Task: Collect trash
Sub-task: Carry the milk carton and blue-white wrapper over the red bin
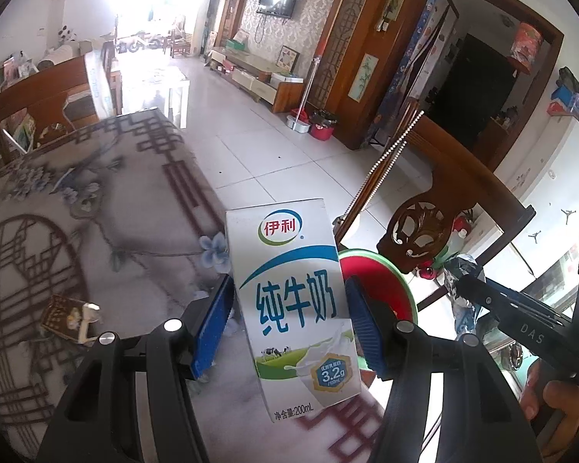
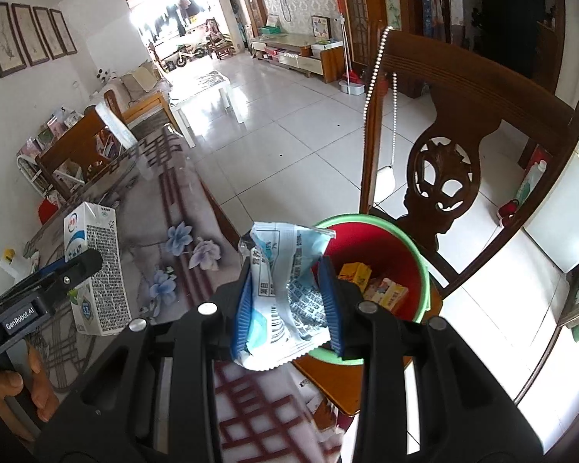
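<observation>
Your left gripper [image 1: 289, 308] clamps an upright milk carton [image 1: 295, 301] above the table [image 1: 96, 212] edge. Your right gripper [image 2: 287, 301] pinches a crumpled wrapper [image 2: 285, 293] just beside the red bucket [image 2: 417, 254], which sits on a wooden chair [image 2: 444, 169] and holds yellow boxes [image 2: 370, 281].

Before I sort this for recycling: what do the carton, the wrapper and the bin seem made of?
Carton: coated paperboard, going by its crisp folded edges and smooth printed faces. Wrapper: thin plastic film, probably foil-lined; crumpled, glossy, serrated edge. Bin: likely moulded plastic; smooth red wall, green rim.
</observation>
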The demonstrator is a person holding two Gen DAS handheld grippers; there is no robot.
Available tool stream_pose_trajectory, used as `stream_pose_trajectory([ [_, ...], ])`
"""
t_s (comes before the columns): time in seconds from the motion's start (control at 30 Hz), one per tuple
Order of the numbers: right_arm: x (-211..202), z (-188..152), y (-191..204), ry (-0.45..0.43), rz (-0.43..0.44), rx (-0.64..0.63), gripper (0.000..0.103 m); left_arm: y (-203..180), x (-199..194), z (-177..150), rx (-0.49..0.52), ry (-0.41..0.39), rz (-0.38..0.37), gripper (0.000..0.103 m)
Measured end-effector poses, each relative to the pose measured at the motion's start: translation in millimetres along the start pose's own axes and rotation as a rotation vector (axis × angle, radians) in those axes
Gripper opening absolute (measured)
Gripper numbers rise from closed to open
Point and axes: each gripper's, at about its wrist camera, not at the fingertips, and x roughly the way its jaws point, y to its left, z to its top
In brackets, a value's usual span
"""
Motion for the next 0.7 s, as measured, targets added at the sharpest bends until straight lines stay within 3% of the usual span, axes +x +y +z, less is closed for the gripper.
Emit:
stream_pose_trajectory([
  [0.7, 26, 26, -95, 0.047, -0.006, 0.091, 0.033, -100, 107, 4, 0.07, 0.163, -0.098, 0.057],
])
